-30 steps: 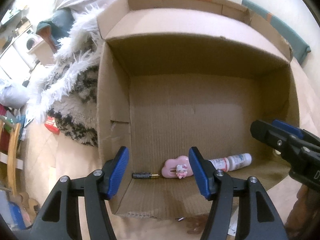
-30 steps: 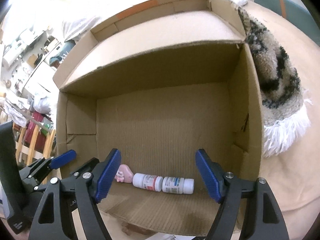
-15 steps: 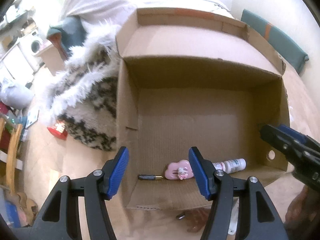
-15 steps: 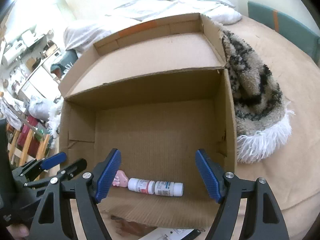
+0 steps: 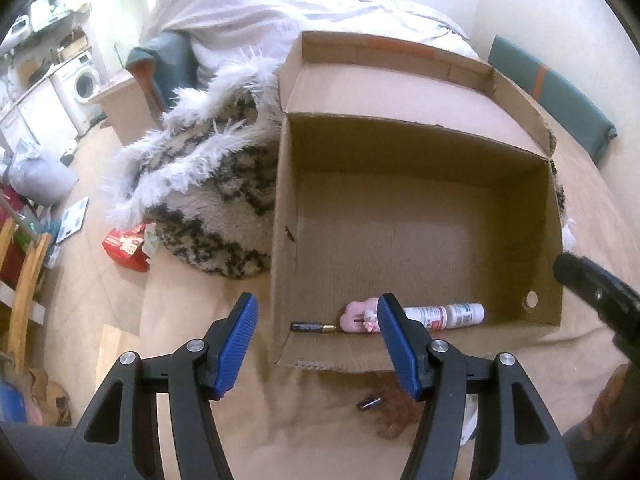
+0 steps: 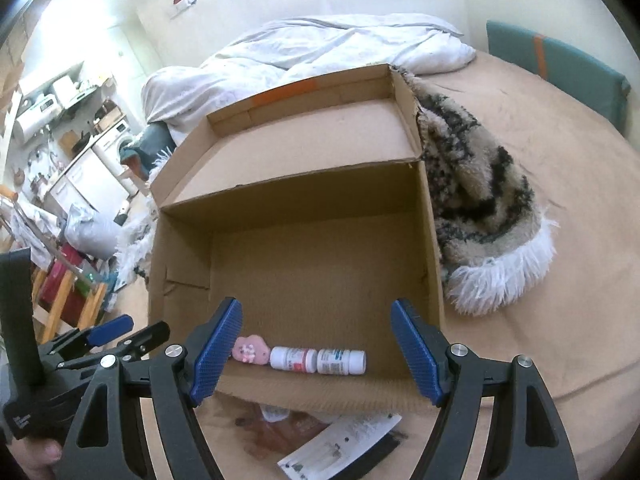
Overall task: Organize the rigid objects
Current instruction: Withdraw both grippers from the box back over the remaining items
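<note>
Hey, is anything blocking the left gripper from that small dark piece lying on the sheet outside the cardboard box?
Nothing visible: the left gripper is open and empty, and the small dark piece lies uncovered on the sheet below its fingers, just outside the cardboard box.

White duvet (image 6: 340, 46), shaggy rug (image 6: 480, 216), perhaps a washing machine (image 5: 86, 80).

Tan bed sheet (image 6: 560, 208), cardboard box (image 6: 434, 248) on it, shaggy rug (image 6: 472, 200) beside, printed paper (image 6: 340, 444)
</note>
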Available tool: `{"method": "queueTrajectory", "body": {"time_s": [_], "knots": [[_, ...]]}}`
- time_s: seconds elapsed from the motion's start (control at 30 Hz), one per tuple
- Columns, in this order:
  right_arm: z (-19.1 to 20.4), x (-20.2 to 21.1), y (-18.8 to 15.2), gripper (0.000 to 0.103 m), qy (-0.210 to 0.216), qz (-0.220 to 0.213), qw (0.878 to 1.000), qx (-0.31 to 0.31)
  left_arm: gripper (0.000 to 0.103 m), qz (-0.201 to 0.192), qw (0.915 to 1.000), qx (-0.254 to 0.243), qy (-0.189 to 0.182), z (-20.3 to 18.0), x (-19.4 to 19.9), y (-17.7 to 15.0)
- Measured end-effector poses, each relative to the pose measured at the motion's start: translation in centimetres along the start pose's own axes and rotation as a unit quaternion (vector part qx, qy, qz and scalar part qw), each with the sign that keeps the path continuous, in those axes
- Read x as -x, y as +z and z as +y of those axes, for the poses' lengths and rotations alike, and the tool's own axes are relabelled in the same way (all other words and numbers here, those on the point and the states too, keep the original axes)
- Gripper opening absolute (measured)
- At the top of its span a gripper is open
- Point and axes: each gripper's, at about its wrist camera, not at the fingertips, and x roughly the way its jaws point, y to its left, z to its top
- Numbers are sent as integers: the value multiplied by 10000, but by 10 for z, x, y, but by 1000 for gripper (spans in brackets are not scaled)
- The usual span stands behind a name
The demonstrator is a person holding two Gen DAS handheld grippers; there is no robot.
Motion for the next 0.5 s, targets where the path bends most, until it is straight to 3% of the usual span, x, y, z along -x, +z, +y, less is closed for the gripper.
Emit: {"method": "queueTrajectory", "body": {"time_s": [0.17, 0.5], "knots": [[2, 6, -22, 81, -94, 271, 9995, 107, 59, 171, 9997, 150, -27, 9, 1, -19], [3, 17, -54, 81, -251, 398, 9985, 296, 59, 465, 9988, 165, 5, 14, -4, -49]]}}
